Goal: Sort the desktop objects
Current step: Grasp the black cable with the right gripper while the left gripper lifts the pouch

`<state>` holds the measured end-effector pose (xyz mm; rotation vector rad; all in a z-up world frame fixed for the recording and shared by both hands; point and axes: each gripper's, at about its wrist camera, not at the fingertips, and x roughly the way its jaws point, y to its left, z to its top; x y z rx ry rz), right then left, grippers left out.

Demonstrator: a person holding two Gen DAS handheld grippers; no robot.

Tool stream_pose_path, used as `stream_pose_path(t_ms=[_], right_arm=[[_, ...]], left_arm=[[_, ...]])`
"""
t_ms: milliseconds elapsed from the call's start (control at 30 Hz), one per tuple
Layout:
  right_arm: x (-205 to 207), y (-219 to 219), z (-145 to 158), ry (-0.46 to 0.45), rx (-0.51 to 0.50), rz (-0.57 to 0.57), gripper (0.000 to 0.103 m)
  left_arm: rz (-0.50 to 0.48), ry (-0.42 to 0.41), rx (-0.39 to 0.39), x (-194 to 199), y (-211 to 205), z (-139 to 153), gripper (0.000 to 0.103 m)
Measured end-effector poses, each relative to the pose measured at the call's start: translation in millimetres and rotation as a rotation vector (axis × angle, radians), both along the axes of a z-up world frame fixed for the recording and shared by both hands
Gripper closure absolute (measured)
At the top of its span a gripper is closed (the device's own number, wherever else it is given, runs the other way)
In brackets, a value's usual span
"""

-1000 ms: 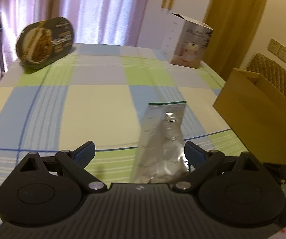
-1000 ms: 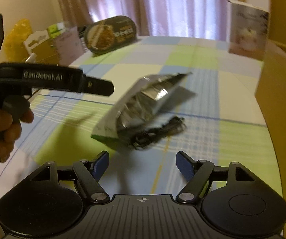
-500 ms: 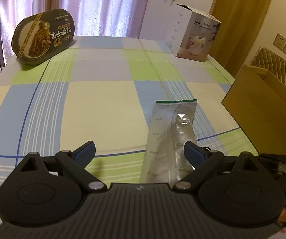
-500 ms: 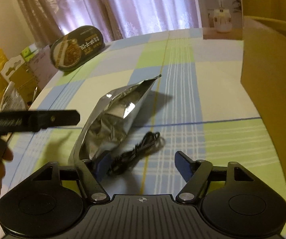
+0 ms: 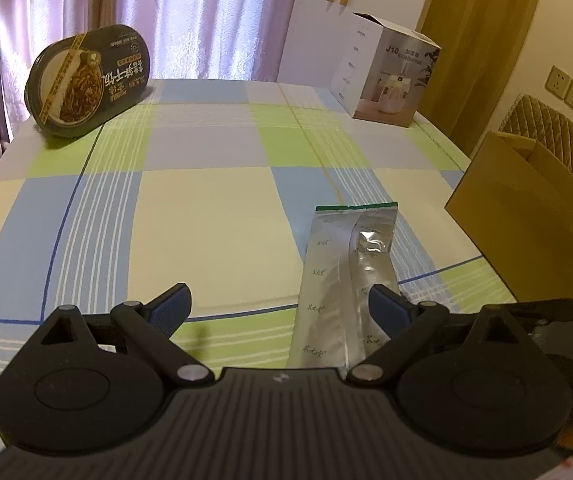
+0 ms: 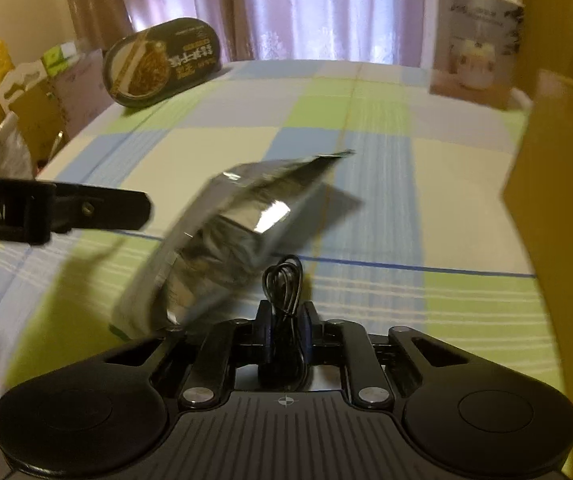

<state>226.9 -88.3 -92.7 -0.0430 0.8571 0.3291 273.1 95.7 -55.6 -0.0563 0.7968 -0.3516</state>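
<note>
Nearest, the right tongs (image 6: 285, 334) are pressed together on a coiled black cable (image 6: 284, 280), its loop standing up just past the fingertips. The step in hand looks like the pick-up of this cable; whether it is clear of the worktop (image 6: 386, 184) cannot be told from the blur. The left tongs (image 5: 276, 304) are spread wide and hold nothing, low over the near edge of the cloth.

Just beyond, a silver pouch (image 5: 344, 272) lies flat, its near end close to the left tongs' right finger (image 5: 386, 306). In the right wrist view the pouch (image 6: 238, 232) sits left of the cable and seems to touch it.

To the right stands an open brown carton (image 5: 526, 232), probably where sorted things go. The next move would call for lifting the cable without dragging the pouch, then carrying it right and over the carton's wall before letting go. A dangling loop could catch the rim.

Far left leans a dark oval tin (image 5: 88, 82); far right stands a white box (image 5: 386, 76), curtains behind.
</note>
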Motion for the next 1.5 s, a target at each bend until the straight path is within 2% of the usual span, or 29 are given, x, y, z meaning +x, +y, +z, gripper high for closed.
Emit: stream_pose_path(t_ms=[167, 500, 667, 767, 833, 933, 1067, 1133, 1267, 1333, 1400, 1433, 1500], right_arm=[[-6.5, -31.5, -0.6, 0.003, 0.003, -0.057, 0.092], [-9.9, -49.6, 4.7, 0.037, 0.019, -0.010, 0.091], [-5.8, -56.3, 5.7, 0.047, 0.034, -0.017, 0.090], [-3.7, -57.6, 4.2, 0.047, 0.036, -0.006, 0.089], [-3.0, -56.7, 3.9, 0.041, 0.035, 0.004, 0.084], [-2.8, -56.6, 4.0, 0.042, 0.043, 0.011, 0.077], [-3.2, -61.1, 3.5, 0.037, 0.047, -0.002, 0.077], [-3.9, -62.1, 3.5, 0.034, 0.048, -0.001, 0.077], [-4.6, -57.6, 3.2, 0.021, 0.033, 0.017, 0.077], [-5.3, -52.7, 2.1, 0.010, 0.012, 0.030, 0.077], [-6.8, -46.4, 0.9, -0.006, -0.031, 0.050, 0.078], [-8.0, -44.0, 0.5, -0.014, -0.055, 0.058, 0.089], [-8.4, -44.5, 0.7, -0.010, -0.061, 0.059, 0.092]], left_arm=[[-0.031, -0.001, 0.019, -2.5, -8.2, -1.7, 0.010], [-0.115, -0.030, 0.189, 4.8, -46.1, 3.3, 0.010], [-0.191, 0.002, 0.227, 20.5, -65.5, 11.8, 0.010], [-0.236, 0.053, 0.247, 32.3, -78.7, 12.1, 0.010], [-0.268, 0.092, 0.305, 41.6, -93.0, 6.7, 0.015], [-0.285, 0.139, 0.340, 53.8, -108.0, -1.1, 0.020], [-0.266, 0.197, 0.388, 66.1, -117.7, -13.4, 0.029], [-0.253, 0.219, 0.395, 68.5, -117.9, -18.1, 0.034], [-0.231, 0.243, 0.396, 66.1, -114.4, -27.4, 0.035], [-0.219, 0.252, 0.379, 64.5, -110.8, -30.3, 0.046], [-0.206, 0.250, 0.359, 61.7, -109.0, -28.0, 0.056], [-0.209, 0.244, 0.371, 59.8, -110.6, -26.6, 0.060], [-0.218, 0.239, 0.397, 54.1, -114.3, -24.3, 0.064]])
